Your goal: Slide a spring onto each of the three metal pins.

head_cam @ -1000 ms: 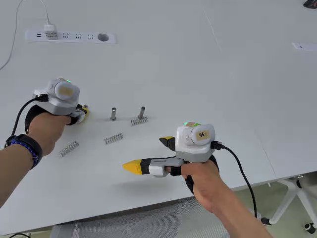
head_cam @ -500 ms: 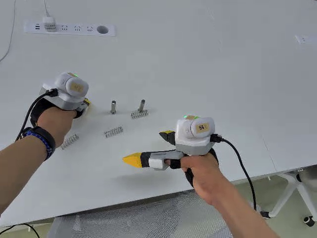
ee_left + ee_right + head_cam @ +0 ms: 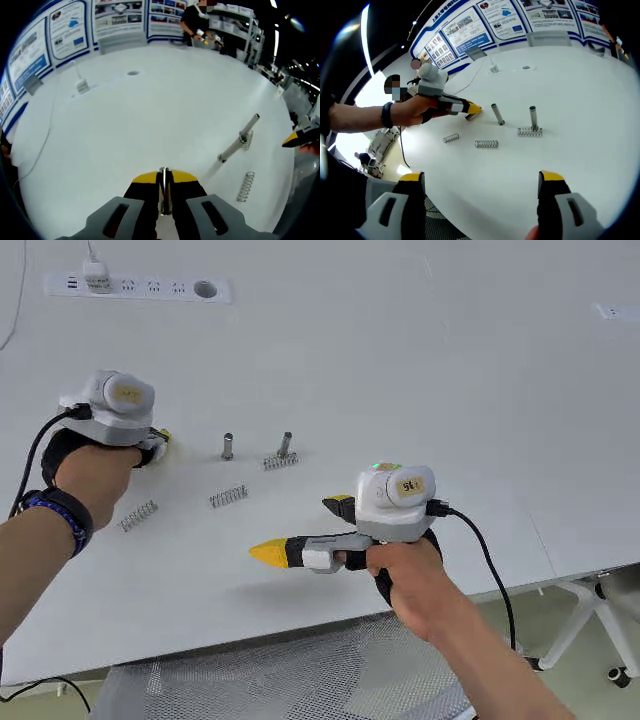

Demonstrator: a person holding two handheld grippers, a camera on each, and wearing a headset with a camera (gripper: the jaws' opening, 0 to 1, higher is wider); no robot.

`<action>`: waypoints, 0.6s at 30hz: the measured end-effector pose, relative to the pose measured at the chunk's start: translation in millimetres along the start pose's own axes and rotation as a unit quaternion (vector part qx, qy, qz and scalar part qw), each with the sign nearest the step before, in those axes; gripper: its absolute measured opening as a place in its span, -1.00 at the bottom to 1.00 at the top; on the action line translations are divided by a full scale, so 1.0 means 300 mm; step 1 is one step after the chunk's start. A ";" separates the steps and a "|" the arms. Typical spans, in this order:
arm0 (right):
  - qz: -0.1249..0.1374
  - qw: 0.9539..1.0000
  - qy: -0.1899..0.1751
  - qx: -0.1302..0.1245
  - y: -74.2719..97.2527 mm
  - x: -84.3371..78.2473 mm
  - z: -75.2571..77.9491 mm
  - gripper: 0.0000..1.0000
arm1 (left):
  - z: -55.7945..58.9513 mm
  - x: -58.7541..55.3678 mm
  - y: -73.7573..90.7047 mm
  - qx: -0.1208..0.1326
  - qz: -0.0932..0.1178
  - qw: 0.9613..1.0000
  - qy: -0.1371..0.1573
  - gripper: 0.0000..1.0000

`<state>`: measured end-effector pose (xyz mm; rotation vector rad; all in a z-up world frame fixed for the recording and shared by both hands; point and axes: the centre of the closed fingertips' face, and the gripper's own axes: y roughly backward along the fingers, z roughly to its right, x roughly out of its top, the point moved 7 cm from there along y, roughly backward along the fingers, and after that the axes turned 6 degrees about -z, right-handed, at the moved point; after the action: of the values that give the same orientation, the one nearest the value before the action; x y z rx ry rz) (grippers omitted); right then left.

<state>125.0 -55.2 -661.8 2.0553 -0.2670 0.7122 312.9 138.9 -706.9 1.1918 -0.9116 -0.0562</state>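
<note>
Two metal pins stand upright on the white table. One spring lies at the base of the right pin; a second spring and a third spring lie nearer me. My left gripper rests low on the table left of the pins, shut on a thin metal pin. Ahead of it stand the two pins and a spring. My right gripper hovers open near the front, pointing left, with nothing between its fingers. It faces the pins, the springs and the left gripper.
A white power strip with a plugged charger lies at the far left of the table. The table's front edge runs just below my right hand. A person stands beyond the far end of the table.
The head camera has tilted, shifting the scene up. My left gripper has drifted slightly left, away from the standing pins. The right gripper has stayed open and hardly moved.
</note>
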 end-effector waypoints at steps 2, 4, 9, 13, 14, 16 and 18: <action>0.000 1.000 -0.002 0.000 -0.002 -0.001 0.005 0.90 | 0.001 -0.002 0.010 -0.004 -0.003 1.000 0.007 -0.85; 0.000 1.000 -0.003 -0.001 -0.001 -0.002 0.006 0.90 | -0.002 -0.001 0.020 -0.003 0.001 1.000 0.010 -0.85; 0.002 1.000 -0.006 -0.002 0.002 -0.003 0.009 0.89 | -0.006 0.002 0.042 0.000 0.008 1.000 0.022 -0.85; 0.002 1.000 -0.006 -0.001 0.003 -0.005 0.007 0.89 | -0.009 0.004 0.057 0.001 0.015 1.000 0.026 -0.85; 0.003 1.000 -0.007 -0.001 0.002 -0.004 0.007 0.89 | -0.010 0.005 0.061 0.002 0.017 0.999 0.027 -0.85; 0.002 1.000 -0.006 -0.001 0.001 -0.005 0.007 0.89 | -0.012 0.005 0.070 0.004 0.020 0.999 0.029 -0.85; 0.002 1.000 -0.006 -0.001 0.001 -0.005 0.007 0.89 | -0.011 0.002 0.075 0.005 0.018 0.999 0.025 -0.85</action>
<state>124.5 -57.2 -663.2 2.0585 -0.2797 0.7013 306.2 150.3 -688.4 1.1803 -0.8897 0.0084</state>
